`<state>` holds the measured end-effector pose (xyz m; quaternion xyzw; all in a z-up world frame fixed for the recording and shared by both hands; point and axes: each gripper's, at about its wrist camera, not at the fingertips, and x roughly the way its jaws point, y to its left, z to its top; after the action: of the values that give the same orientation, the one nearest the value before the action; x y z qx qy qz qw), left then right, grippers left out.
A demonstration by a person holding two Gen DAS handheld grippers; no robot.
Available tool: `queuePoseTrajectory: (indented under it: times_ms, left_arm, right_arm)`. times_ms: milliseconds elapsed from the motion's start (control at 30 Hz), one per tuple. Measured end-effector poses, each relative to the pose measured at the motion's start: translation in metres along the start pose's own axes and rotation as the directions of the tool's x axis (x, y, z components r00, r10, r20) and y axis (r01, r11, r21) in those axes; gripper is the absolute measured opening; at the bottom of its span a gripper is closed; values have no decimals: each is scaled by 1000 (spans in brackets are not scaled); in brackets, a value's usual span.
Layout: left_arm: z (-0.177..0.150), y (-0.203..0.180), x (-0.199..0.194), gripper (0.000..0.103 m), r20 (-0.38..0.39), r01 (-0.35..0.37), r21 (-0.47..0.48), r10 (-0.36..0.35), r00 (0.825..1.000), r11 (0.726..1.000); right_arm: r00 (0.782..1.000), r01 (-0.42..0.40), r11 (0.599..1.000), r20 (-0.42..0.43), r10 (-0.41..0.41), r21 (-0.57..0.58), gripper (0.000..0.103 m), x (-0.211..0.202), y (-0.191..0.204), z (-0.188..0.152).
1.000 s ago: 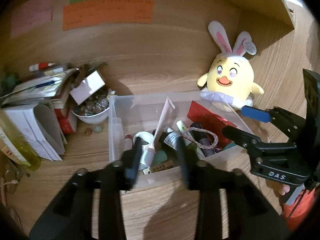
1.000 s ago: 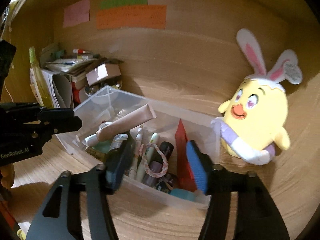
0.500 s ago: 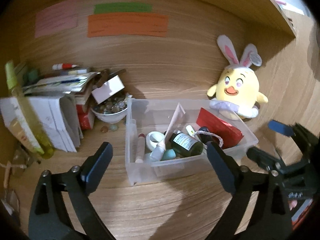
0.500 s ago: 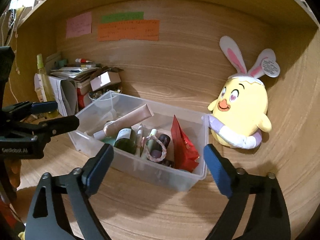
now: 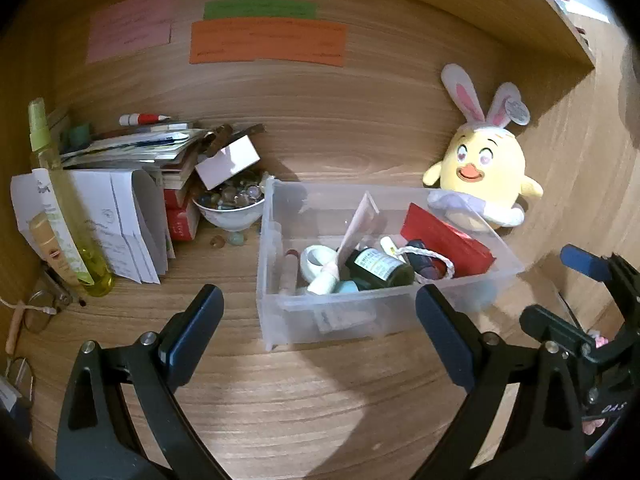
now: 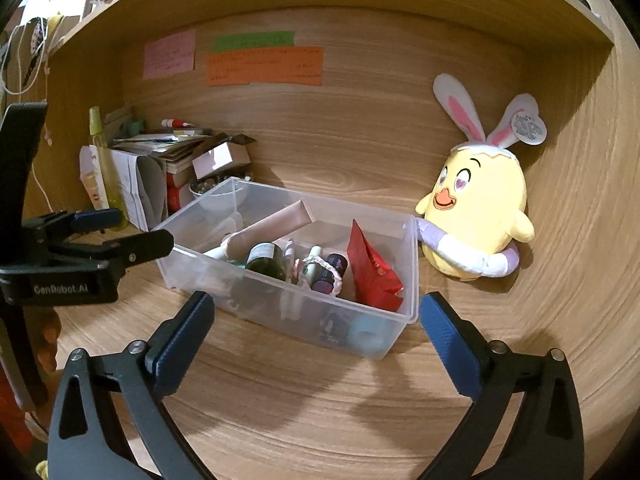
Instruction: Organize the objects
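Bin [image 5: 384,312] sits at 12 o'clock, w/ left gripper [image 5: 318,336] & right gripper [image 6: 316,332] both wide apart, empty, jaws just opened. Risk: careless regrab could tip it, spilling the bottle [image 5: 380,266].

A clear plastic bin [image 5: 384,312] is set upright on the wooden surface [image 5: 304,408], open at the top, its walls see-through. Small items are heaped inside it. A beige tube [image 6: 276,224] is propped slantwise, its flat end raised toward 1 o'clock above the rest in the right wrist view. A dark green bottle [image 5: 380,266] with a pale label is laid on its side near the middle. A red packet [image 6: 372,268] is stood on edge at the 3 o'clock end. A white ring-shaped roll [image 5: 318,258] is seen toward 9 o'clock, and a braided loop [image 6: 324,270] is draped over a dark purple cylinder [image 6: 330,272].
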<state>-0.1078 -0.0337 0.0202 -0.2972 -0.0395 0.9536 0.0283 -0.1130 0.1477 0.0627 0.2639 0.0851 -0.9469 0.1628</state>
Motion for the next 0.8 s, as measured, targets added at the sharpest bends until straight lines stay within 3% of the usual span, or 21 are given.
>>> queuePoseTrajectory:
  times_ms: [800]
  left_arm:
    - [-5,-19,-10,98,15,18,67,-19,1000,998]
  right_arm:
    - [1000,-2,1000,-13,3,28,102,0,-7,-1]
